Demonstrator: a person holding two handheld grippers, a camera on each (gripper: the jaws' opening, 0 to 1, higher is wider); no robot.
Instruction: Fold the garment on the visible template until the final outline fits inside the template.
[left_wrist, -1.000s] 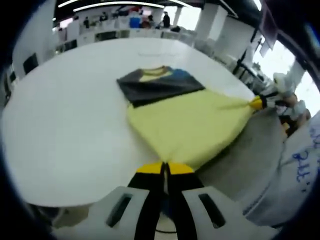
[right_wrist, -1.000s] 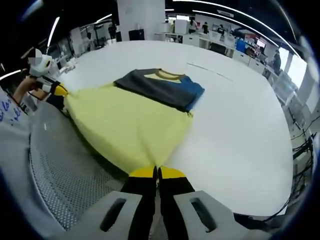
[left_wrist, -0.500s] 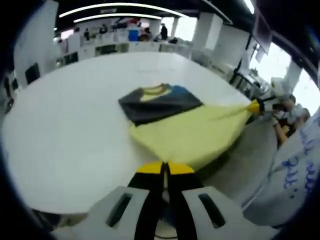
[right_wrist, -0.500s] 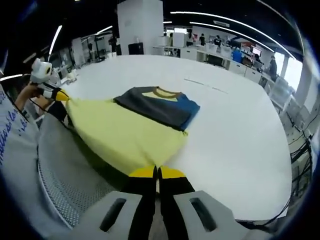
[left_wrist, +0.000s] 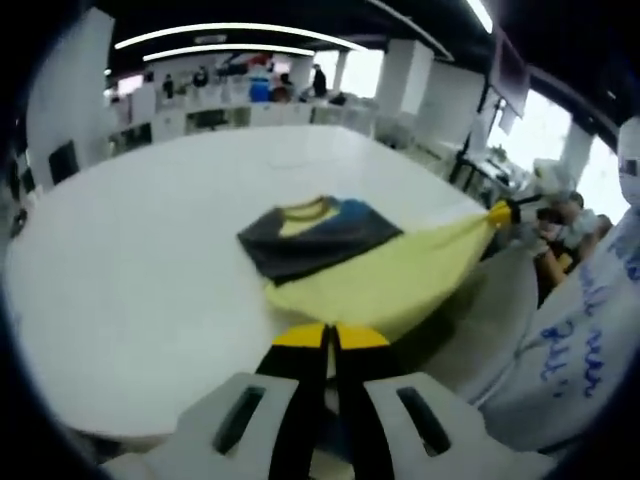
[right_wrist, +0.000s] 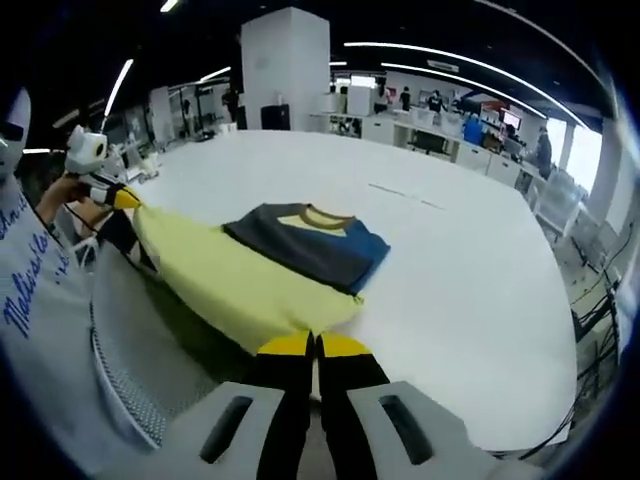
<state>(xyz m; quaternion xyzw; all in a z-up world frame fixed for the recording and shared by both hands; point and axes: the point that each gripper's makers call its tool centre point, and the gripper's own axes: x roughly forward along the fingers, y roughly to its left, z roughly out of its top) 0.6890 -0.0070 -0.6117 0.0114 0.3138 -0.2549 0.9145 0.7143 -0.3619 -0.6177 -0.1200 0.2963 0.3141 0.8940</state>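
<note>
Yellow fabric of the garment (left_wrist: 375, 285) stretches off the near edge of the white table (left_wrist: 130, 260), its dark folded upper part lying on the tabletop, with the left gripper (left_wrist: 329, 338) and right gripper (right_wrist: 316, 346) each apparently pinching one hem corner.

A large white table (left_wrist: 150, 260) spreads across the left gripper view, its bare top reaching toward rows of desks (left_wrist: 215, 105) and a few standing people at the far end of the hall. In the right gripper view a broad white pillar (right_wrist: 285, 70) rises behind the table, under long ceiling light strips (right_wrist: 440, 62).
</note>
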